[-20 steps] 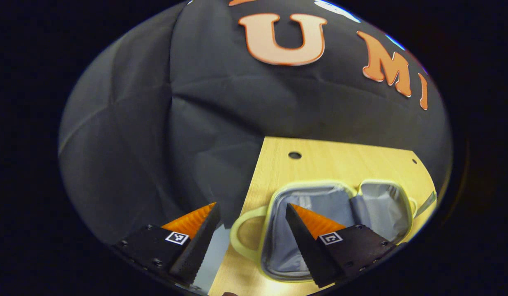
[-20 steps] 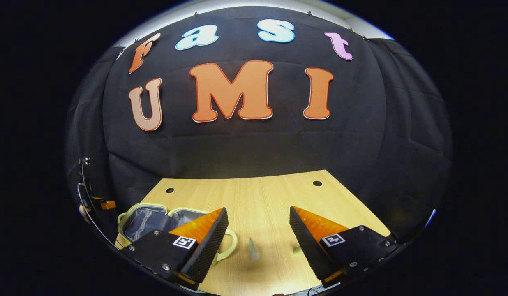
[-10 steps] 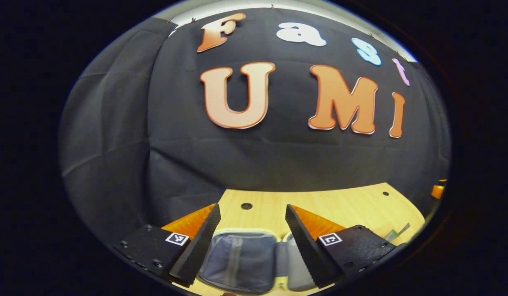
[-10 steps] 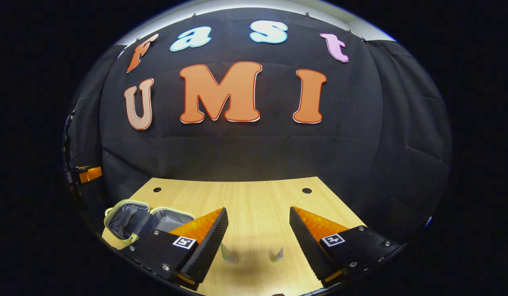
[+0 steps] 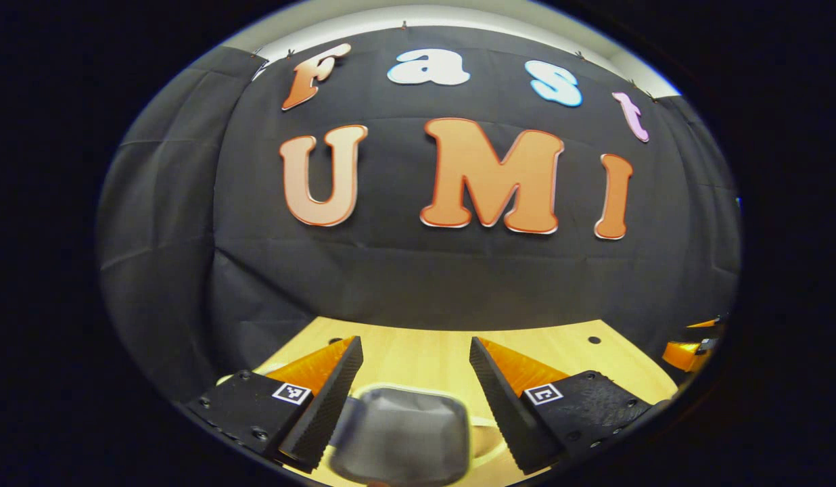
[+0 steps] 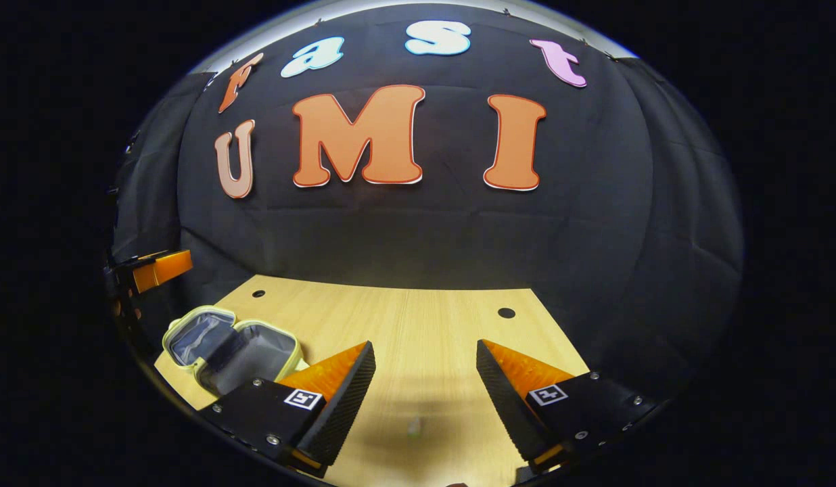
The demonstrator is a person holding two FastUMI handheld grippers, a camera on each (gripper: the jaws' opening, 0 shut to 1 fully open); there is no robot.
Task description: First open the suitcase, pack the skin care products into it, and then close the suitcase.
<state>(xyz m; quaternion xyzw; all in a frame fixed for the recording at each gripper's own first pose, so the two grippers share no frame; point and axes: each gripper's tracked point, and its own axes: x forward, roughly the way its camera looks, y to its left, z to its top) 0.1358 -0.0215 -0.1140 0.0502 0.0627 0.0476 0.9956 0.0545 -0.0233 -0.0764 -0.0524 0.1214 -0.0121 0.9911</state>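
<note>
Suitcase [image 6: 232, 345] lies open on table [image 6: 418, 325] at left edge, lining up, ready for packing. Left gripper [image 5: 416, 385] wide, empty, above it. Right gripper [image 6: 425, 389] wide, empty, over bare wood; small blurred item [image 6: 413, 425] between fingers, likely skin-care piece.

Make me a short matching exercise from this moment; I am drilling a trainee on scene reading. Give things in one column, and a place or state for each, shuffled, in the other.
Things:
1. pale green suitcase with grey lining
2. left gripper
3. right gripper
4. light wooden table

Places or states:
A. carries round holes near its far edge
B. lies open at the table's left end
C. open, above the suitcase's grey lining
D. open, above bare wood

Pairs: 1-B, 2-C, 3-D, 4-A
</note>
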